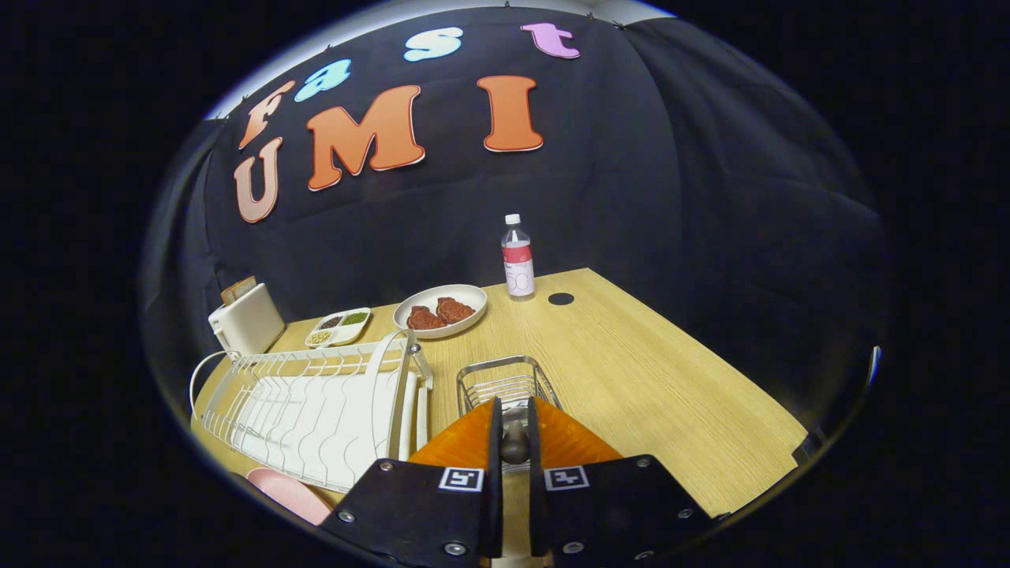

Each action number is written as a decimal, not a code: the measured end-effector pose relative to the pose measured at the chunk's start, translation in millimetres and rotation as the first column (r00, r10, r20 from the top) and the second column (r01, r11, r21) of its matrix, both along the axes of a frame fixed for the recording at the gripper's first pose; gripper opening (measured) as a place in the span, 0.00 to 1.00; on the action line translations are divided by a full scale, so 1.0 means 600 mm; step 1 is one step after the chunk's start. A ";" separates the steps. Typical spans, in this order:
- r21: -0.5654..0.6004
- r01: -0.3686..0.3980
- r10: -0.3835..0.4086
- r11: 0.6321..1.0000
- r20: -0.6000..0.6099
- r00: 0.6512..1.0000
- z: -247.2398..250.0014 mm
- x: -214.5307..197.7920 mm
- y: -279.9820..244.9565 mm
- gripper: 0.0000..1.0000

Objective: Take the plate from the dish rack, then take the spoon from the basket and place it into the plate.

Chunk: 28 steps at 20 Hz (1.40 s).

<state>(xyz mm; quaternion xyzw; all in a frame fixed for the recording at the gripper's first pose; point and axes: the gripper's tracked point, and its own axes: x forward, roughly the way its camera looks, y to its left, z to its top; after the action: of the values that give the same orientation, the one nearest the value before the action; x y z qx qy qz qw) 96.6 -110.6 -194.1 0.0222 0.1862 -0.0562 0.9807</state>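
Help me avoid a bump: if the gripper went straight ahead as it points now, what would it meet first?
Probably the wire basket just beyond the fingers; the gripper is shut on the spoon, though depth is unclear.

My count from the remote feed:
Bottles: one [518,258]
Dish racks: one [316,402]
Wire baskets: one [505,383]
Meat pieces: two [440,314]

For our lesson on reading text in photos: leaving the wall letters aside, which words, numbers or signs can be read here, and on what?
Bottle: the label's print is too small and blurred to read.
Gripper, shut on the spoon at the basket: two square coded markers, which are patterns, not words.
Nothing else legible.
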 end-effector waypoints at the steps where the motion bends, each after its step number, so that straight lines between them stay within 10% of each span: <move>1: -0.030 -0.004 0.004 1.000 0.006 1.000 0.010 -0.001 -0.001 0.11; 15: -0.076 -0.034 0.046 0.997 0.160 0.986 0.199 -0.141 0.112 0.07; 28: -0.002 -0.190 0.189 0.982 0.086 0.978 0.095 -0.282 0.349 0.07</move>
<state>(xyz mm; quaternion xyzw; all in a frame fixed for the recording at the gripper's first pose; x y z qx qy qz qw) -72.4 98.8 -137.2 0.0096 0.1451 0.0390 0.9886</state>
